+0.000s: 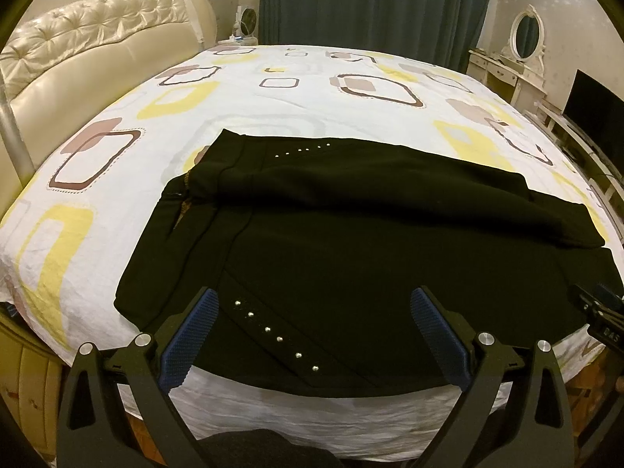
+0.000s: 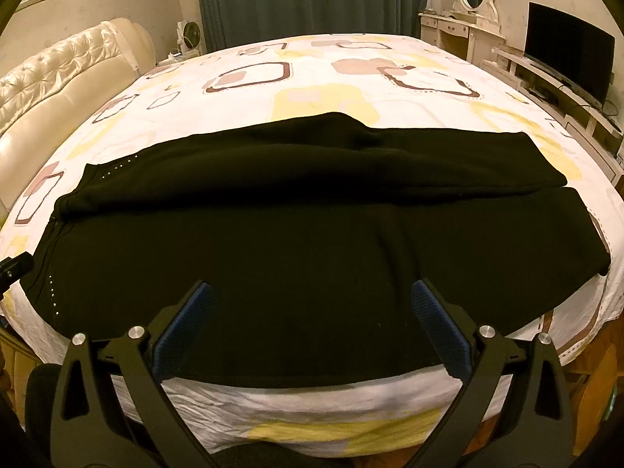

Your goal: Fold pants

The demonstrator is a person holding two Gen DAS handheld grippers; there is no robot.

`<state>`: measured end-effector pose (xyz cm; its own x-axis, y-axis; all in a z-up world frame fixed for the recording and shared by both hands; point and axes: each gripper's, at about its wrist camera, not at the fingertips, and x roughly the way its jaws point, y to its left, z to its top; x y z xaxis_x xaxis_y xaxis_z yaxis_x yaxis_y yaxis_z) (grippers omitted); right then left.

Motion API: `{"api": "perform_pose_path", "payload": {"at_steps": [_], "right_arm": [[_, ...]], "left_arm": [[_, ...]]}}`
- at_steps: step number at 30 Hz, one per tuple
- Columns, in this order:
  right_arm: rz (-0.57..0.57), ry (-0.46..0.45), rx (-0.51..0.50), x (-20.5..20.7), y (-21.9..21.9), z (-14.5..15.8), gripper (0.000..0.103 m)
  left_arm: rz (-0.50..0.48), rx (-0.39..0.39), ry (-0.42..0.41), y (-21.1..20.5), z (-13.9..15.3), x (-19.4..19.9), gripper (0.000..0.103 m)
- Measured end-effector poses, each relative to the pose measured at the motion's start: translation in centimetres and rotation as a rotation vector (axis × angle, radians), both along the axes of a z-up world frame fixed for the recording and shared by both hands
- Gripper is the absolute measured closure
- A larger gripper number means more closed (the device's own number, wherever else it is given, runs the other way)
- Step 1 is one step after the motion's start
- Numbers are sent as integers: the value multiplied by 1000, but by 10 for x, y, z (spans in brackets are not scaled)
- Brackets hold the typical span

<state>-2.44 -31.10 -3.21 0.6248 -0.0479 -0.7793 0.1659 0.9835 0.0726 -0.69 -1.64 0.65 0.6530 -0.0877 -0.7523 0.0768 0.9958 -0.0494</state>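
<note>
We hold the left gripper [image 1: 314, 329] with its jaws spread wide and nothing between them; its blue pads [image 1: 191, 335] hang over the near edge of the bed [image 1: 273, 93], just above the black pants [image 1: 351, 241], and we cannot tell whether the tips touch the cloth. Between the two fingers runs a slanted row of small silver studs [image 1: 273, 335] on the fabric. The right gripper [image 2: 312, 329] stands just as wide, also empty, its pads [image 2: 436, 331] poised over the same near edge of the pants [image 2: 312, 234] further along the leg.

The pants lie along the near edge of the bed, stretched from left to right across the patterned sheet [image 2: 331, 78]. One leg is laid over the other, so the upper leg sits slightly toward the far side and the lower one shows as a broad band nearest us. The waist end points toward the headboard [image 1: 78, 46] side, with a second row of studs [image 1: 302, 150] near its far corner. The hem ends reach toward the side of the bed where the television [image 2: 565, 50] stands. The cloth lies mostly flat, with a soft ridge where the upper leg's edge crosses.
</note>
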Motion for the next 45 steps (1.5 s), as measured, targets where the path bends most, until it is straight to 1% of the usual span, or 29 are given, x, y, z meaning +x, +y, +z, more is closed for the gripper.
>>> {"api": "perform_pose_path", "payload": {"at_steps": [15, 37, 40, 45], "right_arm": [[-5, -2, 32, 0, -4, 1, 2], [-7, -2, 44, 1, -5, 2, 2], [-9, -2, 58, 2, -6, 3, 2], [-7, -11, 120, 3, -20, 13, 2]], "left_arm": [[-3, 4, -3, -1, 0, -1, 4], [-14, 6, -6, -4, 0, -2, 4], [-13, 5, -8, -5, 1, -2, 4], [-12, 5, -16, -5, 2, -1, 4]]}}
